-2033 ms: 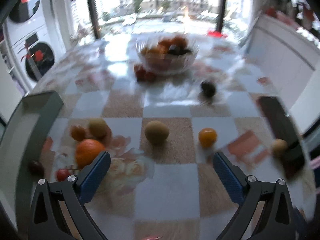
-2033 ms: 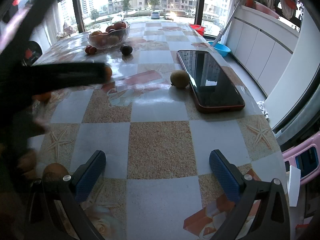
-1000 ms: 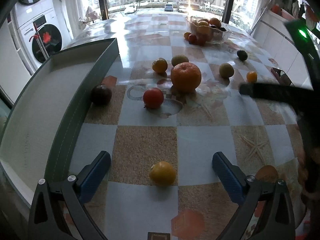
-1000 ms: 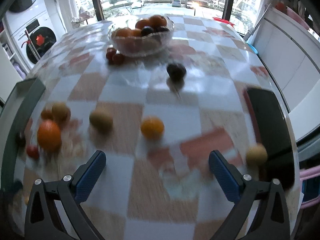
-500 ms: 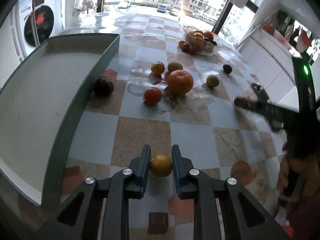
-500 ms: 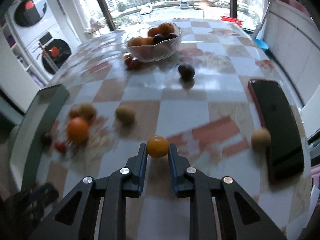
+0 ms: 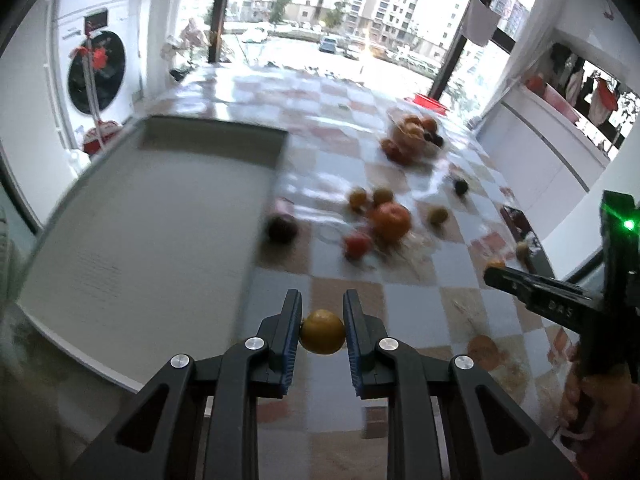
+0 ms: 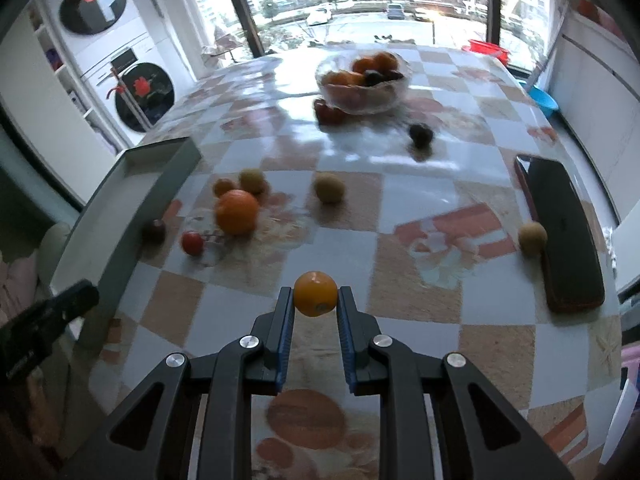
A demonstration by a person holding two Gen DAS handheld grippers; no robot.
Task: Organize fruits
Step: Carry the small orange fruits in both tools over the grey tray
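My left gripper (image 7: 322, 312) is shut on a small yellow fruit (image 7: 322, 332) and holds it above the table, right of the grey-green tray (image 7: 152, 216). My right gripper (image 8: 314, 300) is shut on a small orange fruit (image 8: 315, 293), lifted over the checkered table. Loose fruits lie on the table: a big orange (image 8: 237, 211), a red tomato (image 8: 192, 242), a dark plum (image 8: 154, 231) by the tray (image 8: 120, 224), and a tan fruit (image 8: 329, 187). The right gripper also shows at the right of the left wrist view (image 7: 496, 274).
A glass bowl (image 8: 362, 82) of fruit stands at the far side, with red fruits (image 8: 328, 114) and a dark fruit (image 8: 421, 135) near it. A black phone (image 8: 560, 232) lies at the right edge, a tan fruit (image 8: 532, 236) beside it.
Both grippers went from open to shut on a small fruit each. Since then both have lifted their fruit; the left one has swung left towards the tray.
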